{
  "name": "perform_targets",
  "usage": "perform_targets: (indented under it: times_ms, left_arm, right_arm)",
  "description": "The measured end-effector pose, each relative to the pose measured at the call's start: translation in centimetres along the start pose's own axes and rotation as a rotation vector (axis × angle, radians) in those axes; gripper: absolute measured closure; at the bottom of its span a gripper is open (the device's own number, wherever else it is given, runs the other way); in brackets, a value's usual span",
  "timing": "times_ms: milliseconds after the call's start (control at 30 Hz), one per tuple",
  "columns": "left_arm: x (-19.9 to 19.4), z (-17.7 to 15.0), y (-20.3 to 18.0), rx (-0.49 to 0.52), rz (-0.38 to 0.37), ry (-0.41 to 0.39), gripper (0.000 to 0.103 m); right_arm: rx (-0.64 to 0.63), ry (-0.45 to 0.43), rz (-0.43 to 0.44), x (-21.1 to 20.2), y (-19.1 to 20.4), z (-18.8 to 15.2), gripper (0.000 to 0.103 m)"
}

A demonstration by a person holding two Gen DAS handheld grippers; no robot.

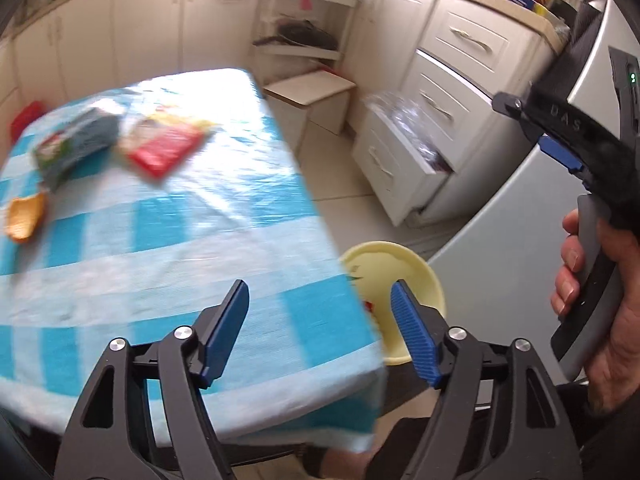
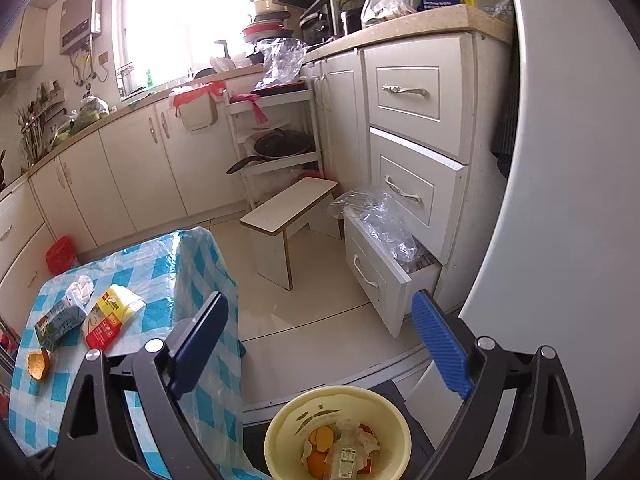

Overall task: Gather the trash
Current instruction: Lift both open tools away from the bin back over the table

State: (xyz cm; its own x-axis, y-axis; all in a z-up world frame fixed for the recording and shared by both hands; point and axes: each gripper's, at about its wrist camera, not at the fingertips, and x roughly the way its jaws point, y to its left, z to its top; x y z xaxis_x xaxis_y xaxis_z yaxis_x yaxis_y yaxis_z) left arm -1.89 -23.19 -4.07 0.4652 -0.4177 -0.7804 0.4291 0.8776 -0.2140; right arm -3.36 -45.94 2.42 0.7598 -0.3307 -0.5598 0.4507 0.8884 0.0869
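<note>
where it sits low, pale yellow bowl [image 2: 280, 428], crumpled wrappers, orange peel inside

My left gripper [image 1: 320, 322] has black plastic arms with triangular cut-outs, silver round screws at the pivots and ribbed blue pads [image 1: 414, 336]; my right gripper [image 2: 320, 344] is built the same; its grey handle [image 1: 588, 280] carries a black body with raised lettering and a small green light.

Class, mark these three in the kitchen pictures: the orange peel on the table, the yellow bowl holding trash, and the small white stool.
orange peel [image 2: 39, 364], right wrist view, on its curved rind.
yellow bowl [image 2: 280, 424], right wrist view, on its inner wall.
white stool [image 2: 288, 206], right wrist view, on its top board.
</note>
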Motion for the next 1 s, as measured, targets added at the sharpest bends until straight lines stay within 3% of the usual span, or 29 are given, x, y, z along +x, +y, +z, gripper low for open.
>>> perform_targets:
  times_ms: [133,367,667,1000]
  left_arm:
    - [-3.4,-0.9,3.5,-0.003,0.111,-0.048,0.024]
    - [-8.6,-2.8,9.3,-0.037,0.236,-0.109,0.019]
    - [-12.6,-4.3,12.5,-0.081,0.294,-0.18,0.017]
    - [-14.1,-5.5,13.8,-0.11,0.307,-0.204,0.016]
  right_arm:
    - [-0.074,-0.017,0.022,-0.9,2.7,-0.4,0.01]
    - [-0.152,-0.069,0.091,-3.4,7.6,-1.8,0.008]
    - [-0.211,-0.128,0.193,-8.2,13.0,-6.1,0.008]
    - [-0.25,-0.1,0.17,-7.5,14.8,-7.8,0.008]
